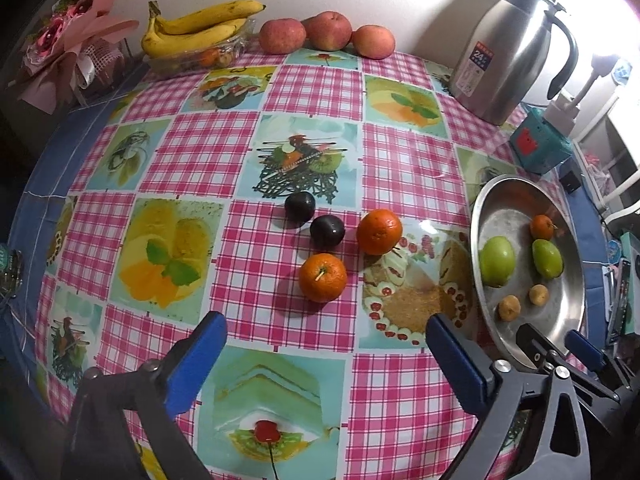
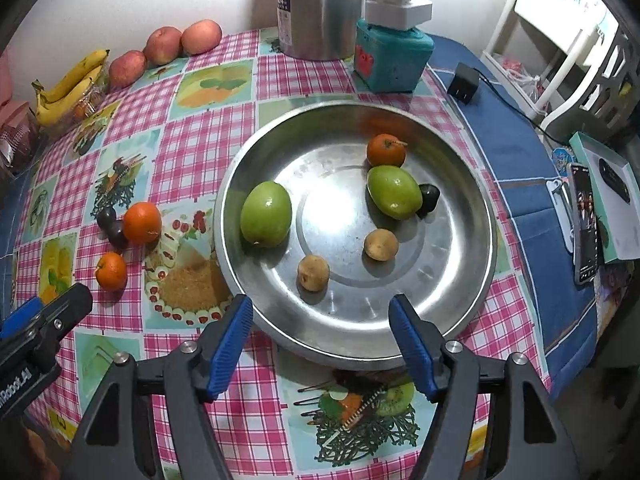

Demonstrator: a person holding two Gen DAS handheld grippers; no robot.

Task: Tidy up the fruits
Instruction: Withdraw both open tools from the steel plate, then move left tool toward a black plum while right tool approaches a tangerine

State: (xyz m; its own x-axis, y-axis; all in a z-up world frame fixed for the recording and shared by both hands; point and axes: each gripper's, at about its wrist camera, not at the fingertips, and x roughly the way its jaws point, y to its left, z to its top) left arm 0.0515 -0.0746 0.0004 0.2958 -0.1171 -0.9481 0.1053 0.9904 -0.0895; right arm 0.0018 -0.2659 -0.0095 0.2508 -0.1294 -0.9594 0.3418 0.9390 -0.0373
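Two oranges (image 1: pixel 323 277) (image 1: pixel 379 231) and two dark plums (image 1: pixel 300 207) (image 1: pixel 327 231) lie loose on the checked tablecloth. My left gripper (image 1: pixel 326 356) hovers above the cloth just short of them, open and empty. To the right, a steel plate (image 2: pixel 472 280) holds two green fruits (image 2: pixel 266 214) (image 2: pixel 394 192), a small orange (image 2: pixel 386 150), a dark plum (image 2: pixel 429 198) and two small brown fruits (image 2: pixel 313 273) (image 2: pixel 381 244). My right gripper (image 2: pixel 322 320) hangs over the plate's near rim, open, with nothing between its fingers.
Bananas (image 1: pixel 196 26) on a clear container and three apples (image 1: pixel 326 32) line the far edge by the wall. A steel jug (image 1: pixel 508 52) and a teal box (image 2: pixel 392 56) stand behind the plate. A phone (image 2: pixel 586 224) and a charger (image 2: pixel 462 84) lie to its right.
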